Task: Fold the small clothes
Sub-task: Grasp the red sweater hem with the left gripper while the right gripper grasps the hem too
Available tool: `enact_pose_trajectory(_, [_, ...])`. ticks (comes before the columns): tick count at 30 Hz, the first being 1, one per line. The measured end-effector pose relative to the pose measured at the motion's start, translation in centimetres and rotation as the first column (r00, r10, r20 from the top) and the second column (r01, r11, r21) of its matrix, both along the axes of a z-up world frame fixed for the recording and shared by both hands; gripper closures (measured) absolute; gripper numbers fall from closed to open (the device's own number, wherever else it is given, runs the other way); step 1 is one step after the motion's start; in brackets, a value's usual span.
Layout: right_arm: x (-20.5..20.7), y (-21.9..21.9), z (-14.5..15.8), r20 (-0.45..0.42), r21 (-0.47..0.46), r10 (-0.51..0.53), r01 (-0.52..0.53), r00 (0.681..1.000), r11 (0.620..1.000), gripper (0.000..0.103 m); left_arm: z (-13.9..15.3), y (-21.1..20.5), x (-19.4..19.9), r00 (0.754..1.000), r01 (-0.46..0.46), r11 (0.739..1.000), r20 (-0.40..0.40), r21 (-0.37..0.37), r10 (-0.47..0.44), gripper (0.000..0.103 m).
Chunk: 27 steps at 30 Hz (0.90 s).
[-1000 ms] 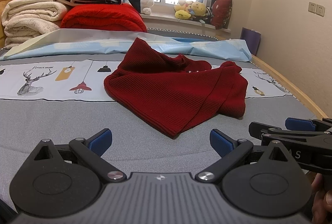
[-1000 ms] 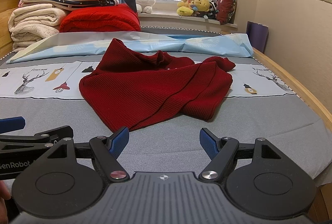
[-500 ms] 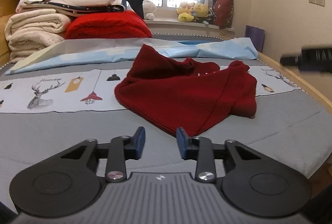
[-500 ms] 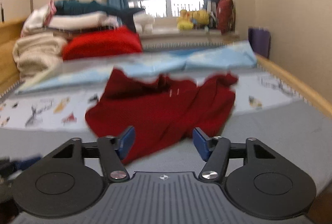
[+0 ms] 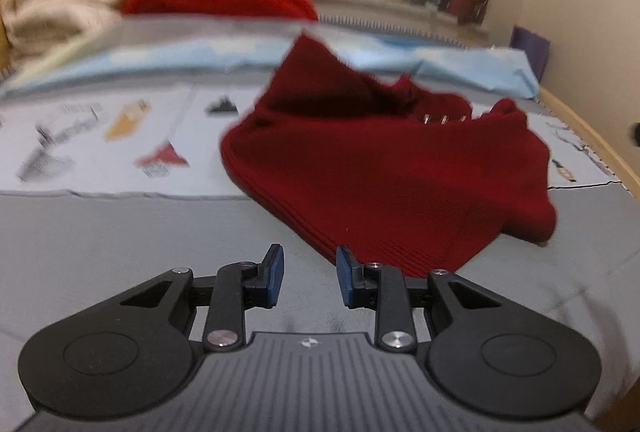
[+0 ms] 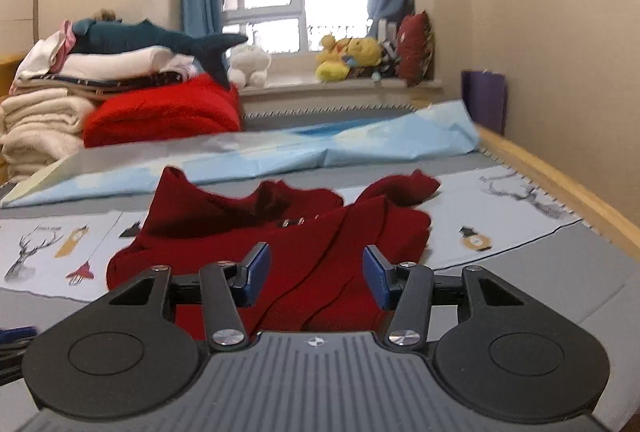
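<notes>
A dark red knit sweater point(image 5: 380, 171) lies crumpled on the grey bed cover point(image 5: 120, 232), with small metal buttons showing near its collar. My left gripper point(image 5: 310, 272) hovers low at the sweater's near corner. Its blue pads stand a narrow gap apart with only bed cover between them, and the right pad is just short of the hem. In the right wrist view the sweater point(image 6: 320, 232) fills the middle. My right gripper point(image 6: 316, 270) hangs above the sweater's near part. Its jaws are closing, and the pads are not pressing on the cloth.
Folded blankets and a red blanket point(image 6: 160, 111) are stacked at the far left, with a plush shark point(image 6: 160, 35) on top. A light blue sheet point(image 6: 360, 147) lies behind the sweater. A wooden bed rail point(image 6: 560, 183) runs along the right, and plush toys point(image 6: 348, 59) sit on the windowsill.
Both grippers' jaws have narrowed from wide open. The left gripper moved in toward the sweater's near corner. The right gripper came forward over the sweater and left the left wrist view.
</notes>
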State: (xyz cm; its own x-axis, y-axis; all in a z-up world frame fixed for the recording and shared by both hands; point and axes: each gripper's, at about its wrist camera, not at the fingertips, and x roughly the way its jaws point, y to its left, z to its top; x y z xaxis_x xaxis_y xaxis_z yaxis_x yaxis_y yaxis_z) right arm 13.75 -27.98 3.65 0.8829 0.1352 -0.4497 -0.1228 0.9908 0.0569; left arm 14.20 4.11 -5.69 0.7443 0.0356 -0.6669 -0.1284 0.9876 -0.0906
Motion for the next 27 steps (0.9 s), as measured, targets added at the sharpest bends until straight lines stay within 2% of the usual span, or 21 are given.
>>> enact_pose_trajectory(2, [0.3, -0.2, 0.0, -0.003, 0.011, 0.000, 0.001, 1.000, 1.000, 0.050, -1.9, 0.5, 2.7, 0.999, 0.004, 0.999, -0.042, -0.045, -0.006, 0.059])
enact_pose_trajectory(5, [0.7, -0.6, -0.1, 0.000, 0.009, -0.002, 0.002, 1.000, 1.000, 0.050, -4.1, 1.5, 6.2, 0.995, -0.034, 0.989, -0.098, -0.146, 0.019, 0.048])
enact_pose_trajectory(7, [1.1, -0.6, -0.1, 0.000, 0.014, -0.013, 0.013, 1.000, 1.000, 0.050, -5.5, 2.0, 8.2, 0.988, -0.056, 0.973, -0.155, -0.226, 0.021, 0.048])
enact_pose_trajectory(9, [1.4, -1.0, -0.1, -0.002, 0.020, -0.029, 0.029, 1.000, 0.999, 0.050, -6.6, 1.9, 9.6, 0.979, -0.063, 0.965, -0.202, -0.253, 0.011, 0.050])
enact_pose_trajectory(10, [1.5, -1.2, -0.1, -0.003, 0.020, -0.037, 0.037, 0.999, 0.999, 0.050, -6.9, 1.5, 10.0, 0.980, -0.045, 0.975, -0.200, -0.219, 0.001, 0.064])
enact_pose_trajectory(11, [1.6, -1.4, -0.2, -0.005, 0.021, -0.045, 0.045, 0.999, 0.999, 0.050, -6.8, 0.9, 10.3, 0.982, -0.004, 0.987, -0.189, -0.159, -0.027, 0.083])
enact_pose_trajectory(12, [1.7, -1.5, -0.3, -0.008, 0.021, -0.051, 0.051, 0.999, 0.998, 0.050, -6.6, 0.6, 10.8, 0.980, 0.047, 0.993, -0.189, -0.110, -0.067, 0.085])
enact_pose_trajectory(14, [1.8, -1.7, -0.4, -0.014, 0.018, -0.063, 0.064, 0.998, 0.998, 0.050, -5.6, 1.5, 11.2, 0.976, 0.110, 0.990, -0.180, -0.090, -0.125, 0.095])
enact_pose_trajectory(18, [1.9, -1.8, -0.6, -0.021, 0.011, -0.080, 0.080, 0.997, 0.997, 0.050, -1.0, 6.2, 9.7, 0.973, 0.200, 0.976, -0.099, -0.085, -0.208, 0.097])
enact_pose_trajectory(22, [1.9, -1.7, -0.8, -0.030, 0.012, -0.101, 0.101, 0.994, 0.995, 0.050, 3.9, 11.2, 5.9, 0.967, 0.249, 0.968, -0.067, 0.041, -0.246, 0.098])
enact_pose_trajectory(25, [1.8, -2.0, -1.0, -0.045, 0.026, -0.126, 0.127, 0.991, 0.992, 0.050, 5.1, 14.8, 2.3, 0.968, 0.247, 0.962, -0.084, 0.119, -0.238, 0.099])
enact_pose_trajectory(27, [2.1, -2.5, -1.3, -0.065, 0.037, -0.151, 0.153, 0.986, 0.987, 0.050, 4.4, 16.9, 0.3, 0.969, 0.238, 0.959, -0.108, 0.154, -0.223, 0.099])
